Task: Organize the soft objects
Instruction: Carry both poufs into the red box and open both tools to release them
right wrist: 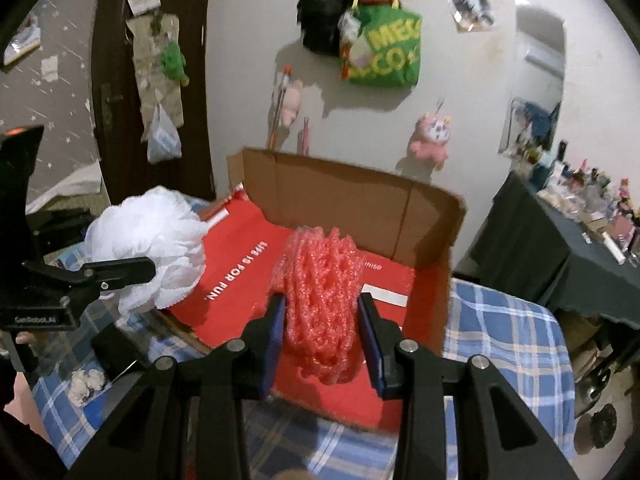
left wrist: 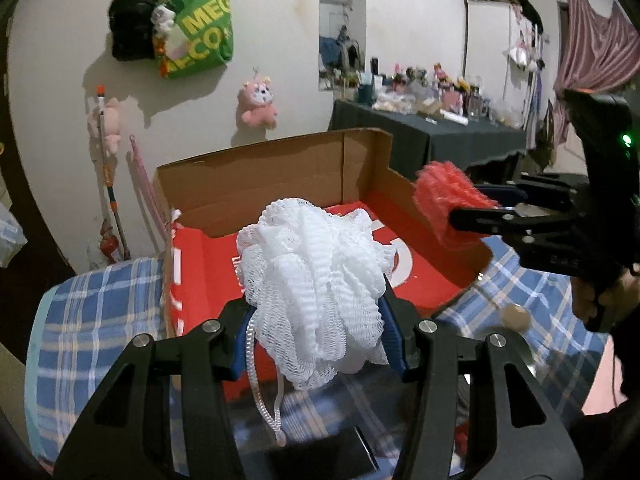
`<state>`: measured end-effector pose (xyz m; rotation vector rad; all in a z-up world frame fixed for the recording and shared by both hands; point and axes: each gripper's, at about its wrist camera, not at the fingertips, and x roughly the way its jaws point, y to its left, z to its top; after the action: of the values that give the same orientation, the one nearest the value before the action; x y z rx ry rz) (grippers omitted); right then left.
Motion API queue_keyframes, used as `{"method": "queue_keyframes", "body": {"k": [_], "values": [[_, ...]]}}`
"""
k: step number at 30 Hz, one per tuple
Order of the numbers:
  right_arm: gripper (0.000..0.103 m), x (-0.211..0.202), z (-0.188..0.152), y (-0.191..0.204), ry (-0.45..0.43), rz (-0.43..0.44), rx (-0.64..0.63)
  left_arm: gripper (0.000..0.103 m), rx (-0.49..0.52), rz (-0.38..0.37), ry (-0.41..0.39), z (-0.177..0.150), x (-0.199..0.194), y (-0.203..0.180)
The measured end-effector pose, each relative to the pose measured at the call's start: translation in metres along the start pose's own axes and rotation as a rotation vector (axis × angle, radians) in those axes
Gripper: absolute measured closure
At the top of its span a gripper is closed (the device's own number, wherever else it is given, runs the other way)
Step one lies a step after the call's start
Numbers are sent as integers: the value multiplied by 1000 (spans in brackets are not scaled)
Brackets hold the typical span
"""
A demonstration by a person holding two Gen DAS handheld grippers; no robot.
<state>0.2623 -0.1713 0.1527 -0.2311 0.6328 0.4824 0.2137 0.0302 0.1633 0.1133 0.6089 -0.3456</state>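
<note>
Above the open cardboard box (left wrist: 256, 176), the left tool (left wrist: 316, 340) clamps a white mesh pouf (left wrist: 316, 276); at 3 o'clock the right tool (right wrist: 322, 340) grips a pink mesh pouf (right wrist: 320, 292). Upright flaps rise at 12 o'clock; a plaid blanket (left wrist: 80, 320) surrounds the box.

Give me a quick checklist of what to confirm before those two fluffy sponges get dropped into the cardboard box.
1. Left gripper jaws pinch the white mesh bath sponge: ok.
2. Right gripper jaws pinch the pink mesh bath sponge: ok.
3. Open cardboard box with red lining, flaps up: ok.
4. Free room on the box floor: ok.
5. White sponge's cord loop hangs clear of the box edge: cannot tell.
6. Both sponges fully over the box: cannot tell.
</note>
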Motion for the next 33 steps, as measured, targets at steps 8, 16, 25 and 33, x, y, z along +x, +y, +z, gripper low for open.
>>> {"method": "queue_keyframes", "body": {"k": [8, 16, 25, 33], "values": [[65, 90, 35, -24, 193, -25, 4, 53, 52, 8, 125, 37, 73, 12], [65, 168, 53, -48, 332, -77, 50, 53, 46, -35, 248, 59, 164, 31], [64, 217, 58, -65, 424, -97, 77, 53, 33, -11, 352, 64, 233, 48], [59, 216, 56, -63, 423, -81, 106, 48, -3, -13, 351, 61, 241, 58]]}}
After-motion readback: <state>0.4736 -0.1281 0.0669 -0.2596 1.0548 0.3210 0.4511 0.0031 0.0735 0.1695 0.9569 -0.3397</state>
